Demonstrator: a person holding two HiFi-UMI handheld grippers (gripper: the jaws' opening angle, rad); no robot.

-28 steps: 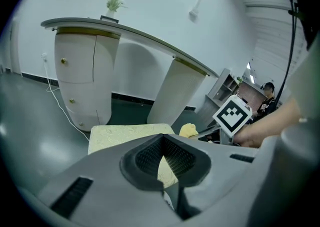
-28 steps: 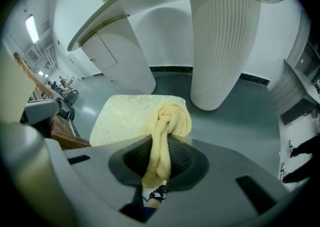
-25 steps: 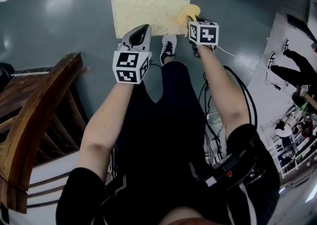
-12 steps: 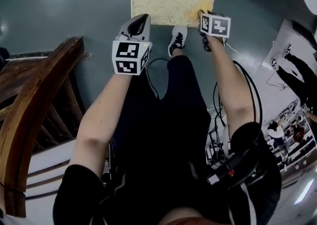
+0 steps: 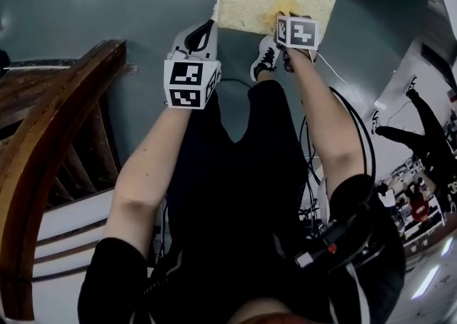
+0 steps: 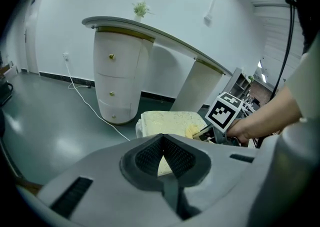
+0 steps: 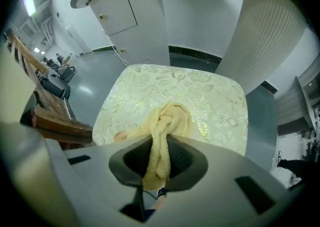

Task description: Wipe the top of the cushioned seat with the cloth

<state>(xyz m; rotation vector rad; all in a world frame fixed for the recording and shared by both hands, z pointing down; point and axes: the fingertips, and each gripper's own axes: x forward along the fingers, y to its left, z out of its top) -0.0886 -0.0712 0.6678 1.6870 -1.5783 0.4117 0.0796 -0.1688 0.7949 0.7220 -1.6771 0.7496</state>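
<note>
One cloth pinched in right gripper, apparently touching cushioned seat.

even, bright indoor light; soft glare patches on the grey floor. strong fisheye bending, dark corners in both gripper views.

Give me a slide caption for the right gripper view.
Right gripper clamps the yellow cloth over the pale, patterned cushioned seat.

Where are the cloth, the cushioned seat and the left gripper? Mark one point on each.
cloth (image 7: 170, 117): right gripper view, bunched end lying on the seat.
cushioned seat (image 7: 215, 96): right gripper view, bare patterned top.
left gripper (image 6: 163, 137): left gripper view, where its shut jaw tips meet.
</note>
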